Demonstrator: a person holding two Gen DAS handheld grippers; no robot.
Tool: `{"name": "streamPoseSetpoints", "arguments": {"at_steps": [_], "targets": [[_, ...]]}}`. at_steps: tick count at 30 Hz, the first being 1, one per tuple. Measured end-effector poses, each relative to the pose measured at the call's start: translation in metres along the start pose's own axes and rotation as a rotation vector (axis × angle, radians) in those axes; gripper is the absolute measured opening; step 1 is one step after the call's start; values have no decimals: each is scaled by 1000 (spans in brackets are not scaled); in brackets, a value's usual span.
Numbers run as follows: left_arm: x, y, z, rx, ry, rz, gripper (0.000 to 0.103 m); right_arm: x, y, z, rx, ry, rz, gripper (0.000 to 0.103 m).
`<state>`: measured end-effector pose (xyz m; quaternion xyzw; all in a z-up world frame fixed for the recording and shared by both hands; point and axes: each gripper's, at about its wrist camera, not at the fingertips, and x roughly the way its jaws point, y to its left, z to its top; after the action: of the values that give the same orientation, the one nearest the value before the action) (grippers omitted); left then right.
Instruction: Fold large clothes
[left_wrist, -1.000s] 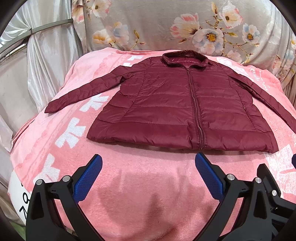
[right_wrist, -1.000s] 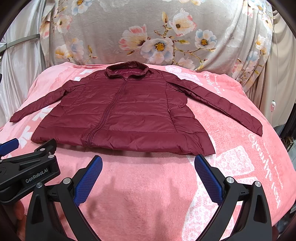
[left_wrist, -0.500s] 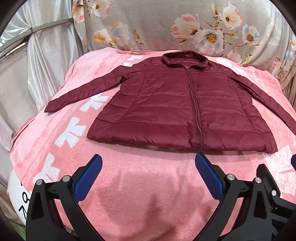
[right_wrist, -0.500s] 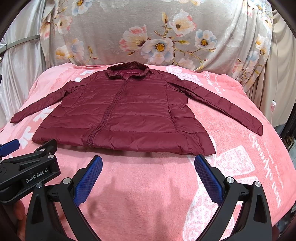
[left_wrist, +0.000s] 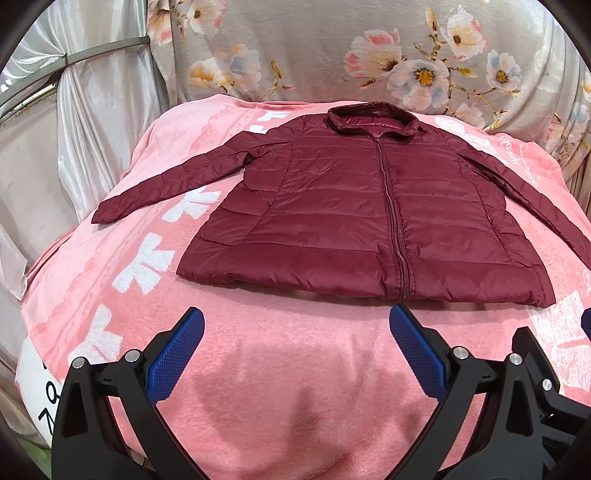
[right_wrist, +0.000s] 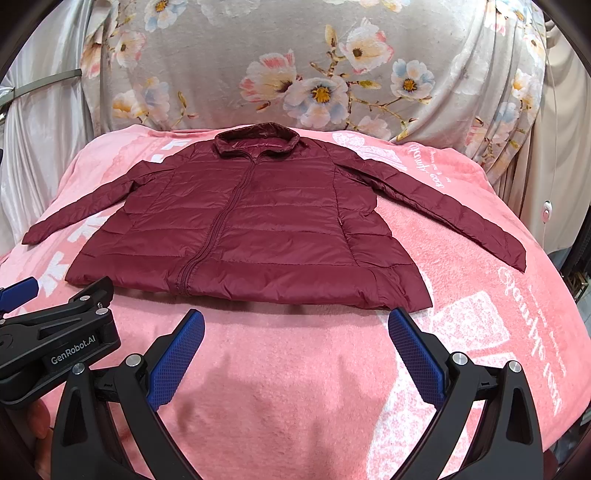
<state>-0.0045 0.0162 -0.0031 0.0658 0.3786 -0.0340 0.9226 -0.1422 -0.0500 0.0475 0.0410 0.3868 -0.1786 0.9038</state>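
A maroon quilted jacket (left_wrist: 354, 210) (right_wrist: 255, 229) lies flat and zipped on a pink blanket (left_wrist: 277, 387) (right_wrist: 295, 369), collar at the far end, both sleeves spread outward. Its hem runs just beyond both grippers. My left gripper (left_wrist: 295, 325) stands open over bare blanket near the hem's middle, holding nothing. My right gripper (right_wrist: 295, 325) is open too, short of the hem's right half and empty. The left gripper's black body (right_wrist: 59, 332) shows at the left edge of the right wrist view.
A floral grey cloth (right_wrist: 314, 66) hangs behind the blanket. Silvery drapes (left_wrist: 74, 122) stand at the left, with a metal bar across them. The blanket drops away at the left and right edges. A white cable with a switch (right_wrist: 546, 212) hangs at the right.
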Motion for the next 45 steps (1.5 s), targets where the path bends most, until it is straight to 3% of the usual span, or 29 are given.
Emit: {"name": "streamPoseSetpoints", "arguments": {"at_steps": [30,33,36,40,45], "targets": [[13,-2,-1,2,29,-20,98,16,-9,0,47,12,37,98],[19,-1,3,8,20,-1,98,18,-27,8,77,-32,11,98],[28,8,10,-22,23,12,98,35,-62,20,119,-13,-35,98],[42,18,25,-33,16,20,98,73,-131,35,251,64,-94,98],[59,28,43,-60,-22,68,98,110,-215,46,388,78,-219,98]]}}
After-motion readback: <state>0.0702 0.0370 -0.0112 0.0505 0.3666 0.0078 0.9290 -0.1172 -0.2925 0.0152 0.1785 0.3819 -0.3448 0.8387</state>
